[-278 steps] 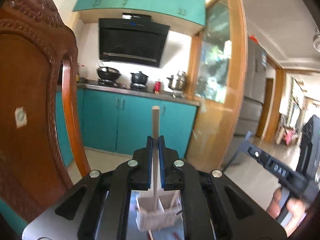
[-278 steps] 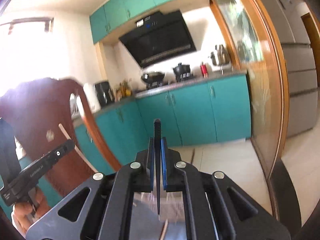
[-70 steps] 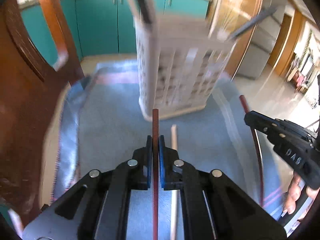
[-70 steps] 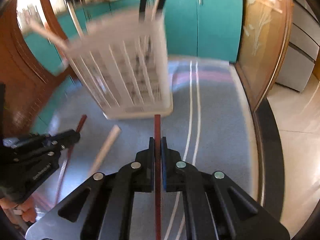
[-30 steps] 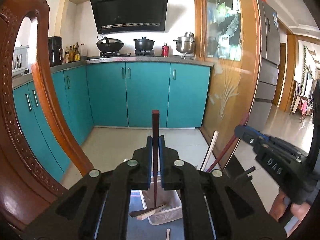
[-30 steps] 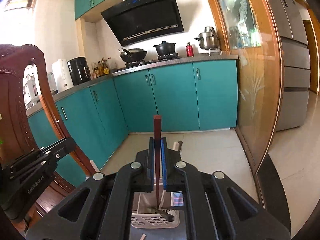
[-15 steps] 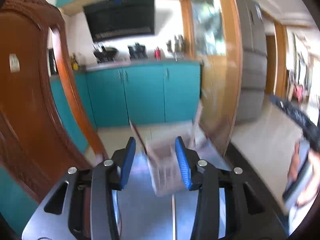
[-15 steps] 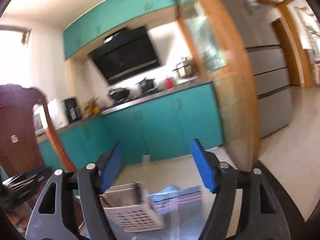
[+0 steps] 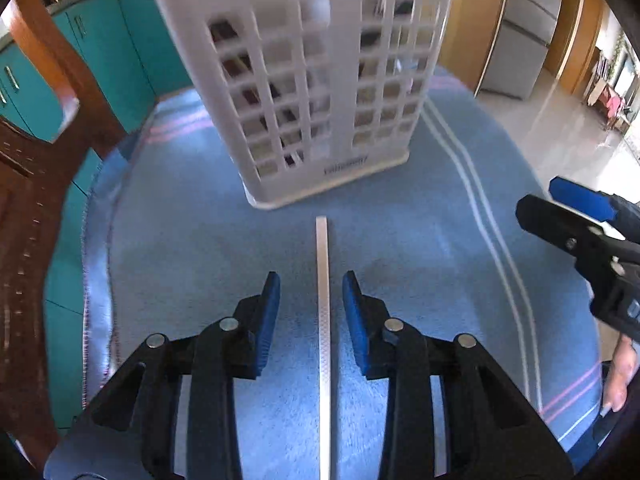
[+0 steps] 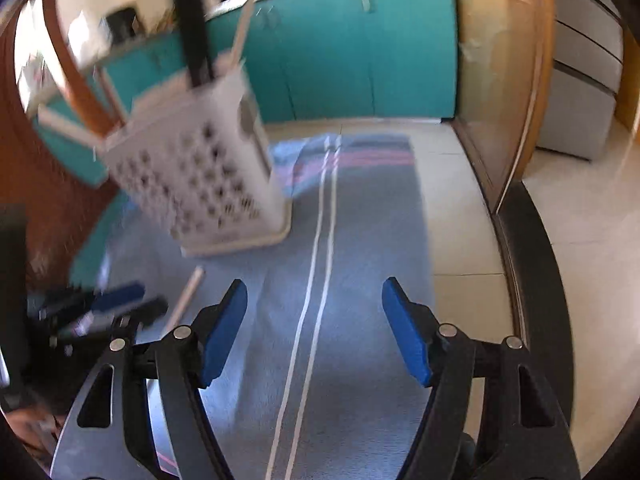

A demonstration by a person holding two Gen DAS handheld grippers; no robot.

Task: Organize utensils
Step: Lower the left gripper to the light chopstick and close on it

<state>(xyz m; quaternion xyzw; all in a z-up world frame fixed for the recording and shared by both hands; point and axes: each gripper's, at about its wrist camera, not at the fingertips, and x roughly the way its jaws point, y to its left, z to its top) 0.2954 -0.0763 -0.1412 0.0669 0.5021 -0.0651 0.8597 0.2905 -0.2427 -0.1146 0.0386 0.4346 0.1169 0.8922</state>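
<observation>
blue striped cloth (image 9: pixel 192 208) — teal cabinets (image 10: pixel 352 48), wooden chair (image 9: pixel 32 200).

My right wrist view smears the white utensil basket (image 10: pixel 200 168) and the sticks standing in it, so I cannot count them or tell what they are. My left gripper (image 10: pixel 100 312) there is a dark blur (jaws unreadable). In my left view, the pale chopstick (image 9: pixel 323 320) runs off the bottom edge, and the basket's top is cropped.
</observation>
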